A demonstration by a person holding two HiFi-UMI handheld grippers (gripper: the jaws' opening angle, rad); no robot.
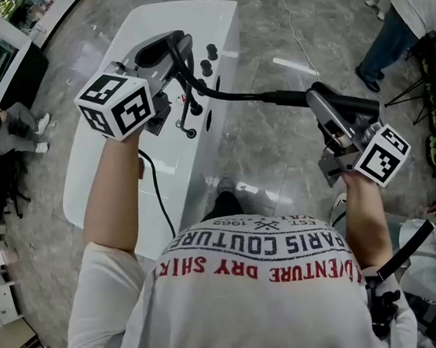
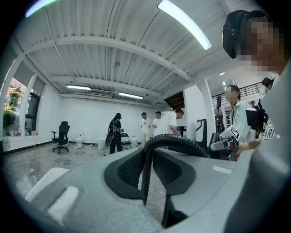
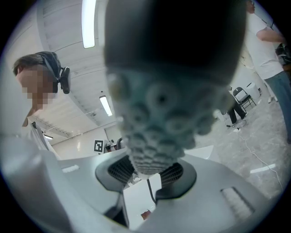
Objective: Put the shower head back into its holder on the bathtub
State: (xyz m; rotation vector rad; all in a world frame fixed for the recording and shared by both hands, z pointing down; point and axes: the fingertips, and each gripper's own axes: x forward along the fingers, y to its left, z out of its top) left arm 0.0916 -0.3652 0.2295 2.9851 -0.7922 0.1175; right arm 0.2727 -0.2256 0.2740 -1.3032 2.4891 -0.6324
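Note:
The white bathtub [image 1: 105, 171] lies at the left of the head view, with black taps [image 1: 208, 61] on its rim. A black ribbed hose [image 1: 234, 95] runs from my left gripper [image 1: 169, 52], over the tub's rim, to the black shower head [image 1: 339, 106]. My right gripper [image 1: 335, 121] is shut on that head, out over the floor to the right of the tub. In the left gripper view the hose [image 2: 173, 142] arches between the jaws, which grip it. In the right gripper view the nozzle face of the shower head [image 3: 168, 104] fills the frame above the jaws. I cannot make out the holder.
Grey marble floor surrounds the tub. A person [image 1: 405, 20] stands at the top right, another [image 1: 7, 126] sits at the left. A white cable [image 1: 296, 21] lies on the floor beyond the tub. Several people [image 2: 154, 123] and an office chair [image 2: 61, 136] are far back in the room.

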